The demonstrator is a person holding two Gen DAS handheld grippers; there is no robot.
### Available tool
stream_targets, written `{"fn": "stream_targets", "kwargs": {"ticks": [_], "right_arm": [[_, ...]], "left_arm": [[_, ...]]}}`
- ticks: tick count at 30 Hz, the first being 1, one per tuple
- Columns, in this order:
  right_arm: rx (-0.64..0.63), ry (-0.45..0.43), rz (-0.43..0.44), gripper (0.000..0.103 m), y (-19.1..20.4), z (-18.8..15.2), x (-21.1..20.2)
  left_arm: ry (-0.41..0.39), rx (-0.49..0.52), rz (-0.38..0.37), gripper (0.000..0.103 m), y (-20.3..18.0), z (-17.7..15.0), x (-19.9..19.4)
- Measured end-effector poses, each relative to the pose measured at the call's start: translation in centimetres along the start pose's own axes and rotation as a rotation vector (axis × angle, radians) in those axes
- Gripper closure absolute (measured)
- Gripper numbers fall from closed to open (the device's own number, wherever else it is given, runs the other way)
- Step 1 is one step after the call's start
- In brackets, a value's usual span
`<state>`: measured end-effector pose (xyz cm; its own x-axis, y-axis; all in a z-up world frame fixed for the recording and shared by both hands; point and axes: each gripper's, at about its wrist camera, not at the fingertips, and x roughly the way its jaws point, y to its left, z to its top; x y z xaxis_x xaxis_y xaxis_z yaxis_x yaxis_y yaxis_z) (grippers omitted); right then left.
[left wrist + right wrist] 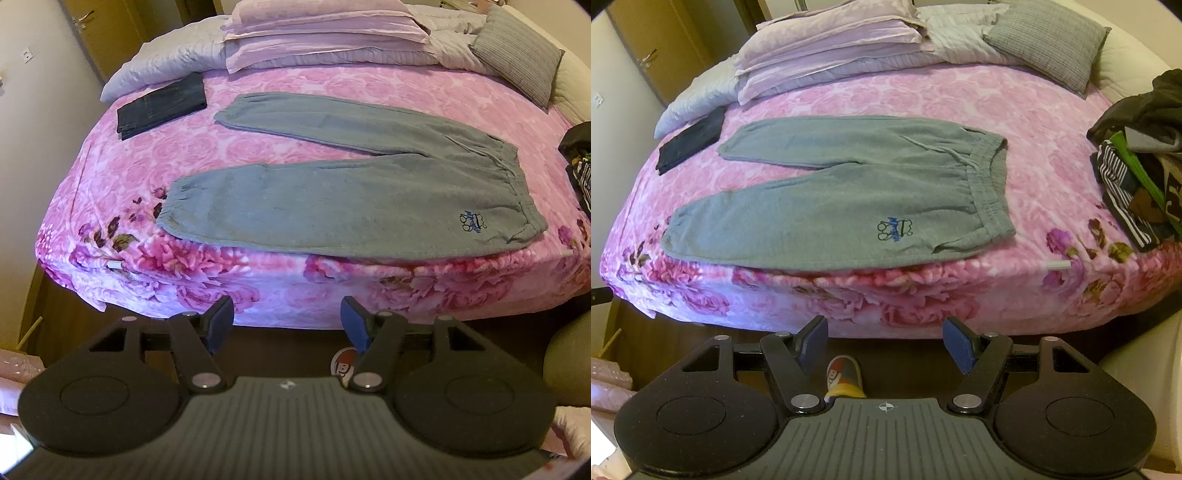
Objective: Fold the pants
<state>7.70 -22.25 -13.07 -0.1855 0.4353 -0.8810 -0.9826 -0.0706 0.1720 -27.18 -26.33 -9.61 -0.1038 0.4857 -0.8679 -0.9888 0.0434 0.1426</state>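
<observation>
Grey sweatpants (332, 199) (849, 192) lie spread flat on a pink floral bed (258, 288) (923, 291), legs pointing left and apart, waistband at the right. A small blue logo (894, 229) sits near the waistband on the near leg. The near leg runs along the bed's front edge. My left gripper (287, 321) hangs open in front of the bed's edge, below the near leg, holding nothing. My right gripper (884, 341) is open too, off the bed's front edge below the hip area, with empty blue pads (956, 343).
A folded dark garment (162, 105) (690, 142) lies at the bed's back left. Folded lilac bedding (325, 33) and a grey cushion (1049, 40) fill the head end. A heap of clothes (1137, 166) sits on the right edge. A slipper (844, 376) is on the floor.
</observation>
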Motion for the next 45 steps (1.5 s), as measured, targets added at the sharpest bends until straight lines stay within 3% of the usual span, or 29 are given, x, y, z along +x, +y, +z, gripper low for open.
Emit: {"fn": "stream_targets", "kwargs": {"ticks": [15, 24, 28, 33, 40, 45], "right_arm": [[-0.006, -0.008, 0.004, 0.037, 0.7, 1.0, 0.6], [0.040, 0.003, -0.010, 0.037, -0.2, 3.7, 2.7], [0.083, -0.002, -0.019, 0.037, -0.9, 6.0, 4.5], [0.149, -0.018, -0.032, 0.037, -1.9, 10.2, 8.4], [0.183, 0.005, -0.082, 0.037, -4.3, 18.3, 18.5], [0.128, -0.050, -0.083, 0.037, -7.0, 24.8, 26.6]], "left_arm": [[-0.011, -0.008, -0.016, 0.043, 0.4, 0.9, 0.7], [-0.002, 0.030, -0.049, 0.042, 0.2, 4.9, 4.3], [-0.013, 0.064, -0.069, 0.037, 0.2, 8.7, 7.4], [-0.028, 0.134, -0.136, 0.037, 0.1, 15.1, 14.1], [-0.051, 0.319, -0.304, 0.037, -1.3, 26.6, 27.6], [-0.112, 0.488, -0.409, 0.043, -4.4, 35.2, 38.5]]}}
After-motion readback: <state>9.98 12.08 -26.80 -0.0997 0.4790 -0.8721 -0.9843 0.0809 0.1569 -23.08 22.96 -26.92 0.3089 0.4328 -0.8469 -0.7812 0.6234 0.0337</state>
